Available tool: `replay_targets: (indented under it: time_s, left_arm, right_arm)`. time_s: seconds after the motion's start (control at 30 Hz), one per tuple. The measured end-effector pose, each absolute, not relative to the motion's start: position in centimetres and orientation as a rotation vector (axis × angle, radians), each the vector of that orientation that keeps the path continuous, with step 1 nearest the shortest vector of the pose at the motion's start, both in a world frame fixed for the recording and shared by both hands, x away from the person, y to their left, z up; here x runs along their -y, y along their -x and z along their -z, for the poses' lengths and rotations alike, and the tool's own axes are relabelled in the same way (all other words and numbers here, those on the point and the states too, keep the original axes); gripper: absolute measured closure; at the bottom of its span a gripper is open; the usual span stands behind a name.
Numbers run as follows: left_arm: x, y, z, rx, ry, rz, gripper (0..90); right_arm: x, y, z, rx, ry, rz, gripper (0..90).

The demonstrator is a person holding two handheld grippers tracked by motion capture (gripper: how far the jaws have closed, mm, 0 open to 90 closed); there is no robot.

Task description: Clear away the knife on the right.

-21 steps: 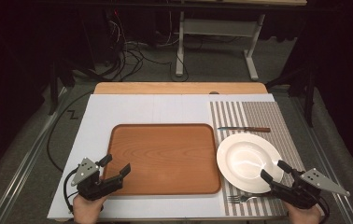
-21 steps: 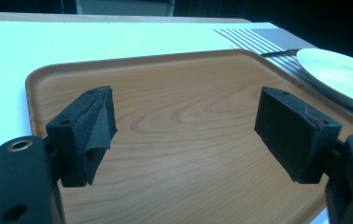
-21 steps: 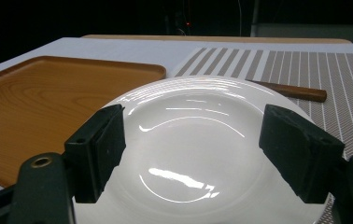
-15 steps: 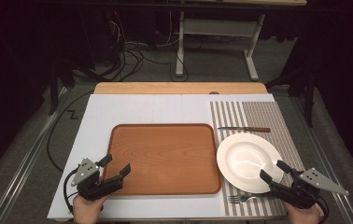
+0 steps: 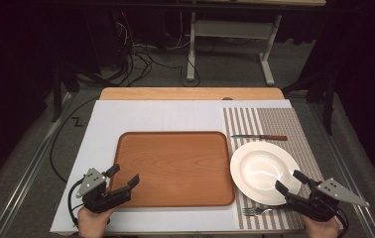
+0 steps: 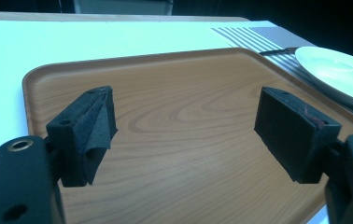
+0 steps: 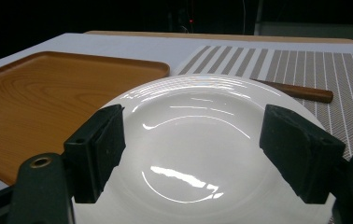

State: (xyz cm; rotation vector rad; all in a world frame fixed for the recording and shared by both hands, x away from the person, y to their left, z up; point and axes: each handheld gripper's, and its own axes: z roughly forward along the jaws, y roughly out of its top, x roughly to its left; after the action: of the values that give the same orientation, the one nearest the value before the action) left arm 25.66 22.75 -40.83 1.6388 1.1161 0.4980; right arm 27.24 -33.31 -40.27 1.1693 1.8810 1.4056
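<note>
Nothing is held yet: at the near edge the left gripper hangs spread over the wooden tray's near-left corner, the right gripper spread at the white plate's near-right rim. A likely next move is closing on that rim. A fork lies near, a knife beyond.

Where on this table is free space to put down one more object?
The wooden tray is bare. The white board beyond it is bare up to the wooden strip. The striped mat is free beyond the knife; nearer, the plate and fork crowd it.
</note>
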Motion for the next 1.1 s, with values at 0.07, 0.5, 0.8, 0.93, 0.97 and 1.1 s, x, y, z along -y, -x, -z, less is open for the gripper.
replay_targets:
  time_s: [0.07, 0.5, 0.8, 0.93, 0.97, 1.1]
  left_arm:
    - [-22.8, -25.7, 40.8, -1.116, -1.638, -0.497, 21.6]
    - [-22.7, -25.7, 40.9, -1.118, -1.64, -0.494, 21.7]
    - [-22.7, -25.9, 40.9, -1.126, -1.641, -0.495, 21.6]
    - [-22.7, -25.9, 40.9, -1.125, -1.643, -0.495, 21.6]
    - [-22.7, -25.9, 40.9, -1.126, -1.642, -0.495, 21.6]
    - [-22.7, -25.9, 41.0, -1.129, -1.64, -0.495, 21.6]
  right_arm:
    - [33.3, -27.3, 40.3, -1.877, -1.178, -1.394, 22.3]
    - [33.3, -27.3, 40.3, -1.867, -1.183, -1.376, 23.2]
    - [33.3, -27.6, 39.4, -1.862, -1.174, -1.392, 22.2]
    - [33.2, -27.8, 39.0, -1.868, -1.159, -1.386, 22.2]
    - [33.1, -27.8, 38.9, -1.868, -1.16, -1.387, 22.3]
    - [33.1, -28.1, 38.6, -1.869, -1.157, -1.389, 22.3]
